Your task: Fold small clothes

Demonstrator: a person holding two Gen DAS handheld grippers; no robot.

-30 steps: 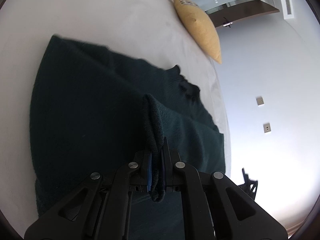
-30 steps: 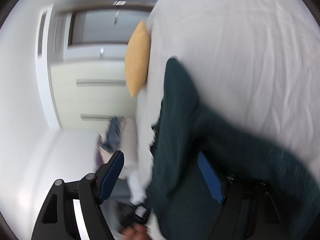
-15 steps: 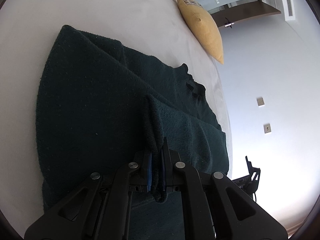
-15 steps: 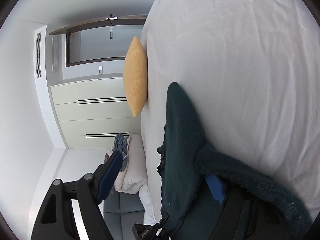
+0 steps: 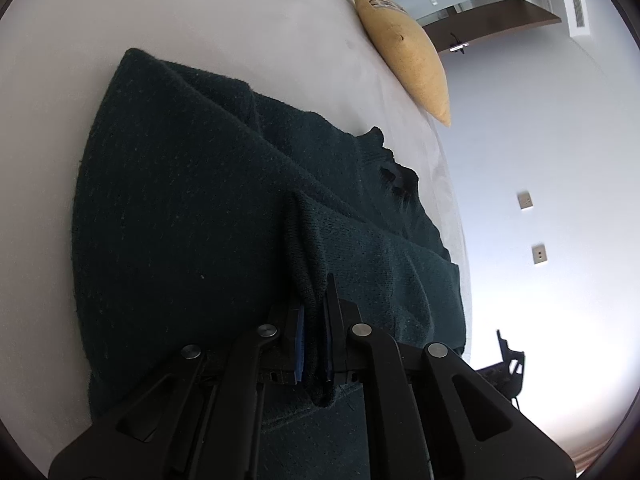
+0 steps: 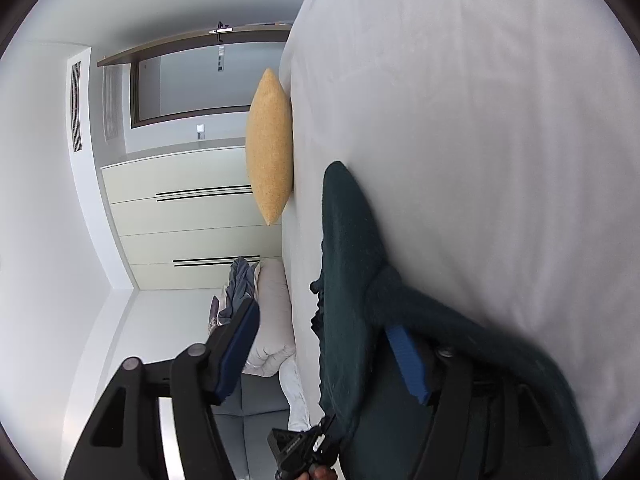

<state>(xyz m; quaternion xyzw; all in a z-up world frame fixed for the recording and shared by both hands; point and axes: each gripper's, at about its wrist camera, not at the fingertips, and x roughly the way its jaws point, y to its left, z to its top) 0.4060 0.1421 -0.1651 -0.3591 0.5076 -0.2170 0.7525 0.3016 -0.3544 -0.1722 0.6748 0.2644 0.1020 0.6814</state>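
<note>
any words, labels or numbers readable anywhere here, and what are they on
No text can be read in either view.
Yellow pillow: a dark printed patch near its top end, too blurred to read.
Wall plates: plain, no markings visible.
Dark green sweater: no tag or label showing.
Small panel by the doorway: too small to tell.

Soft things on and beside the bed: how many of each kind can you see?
Dark green sweater: 1
Yellow cushion: 1
White bedding bundle beside the bed: 1
Blue-grey cloth on that bundle: 1
Total: 4
</note>
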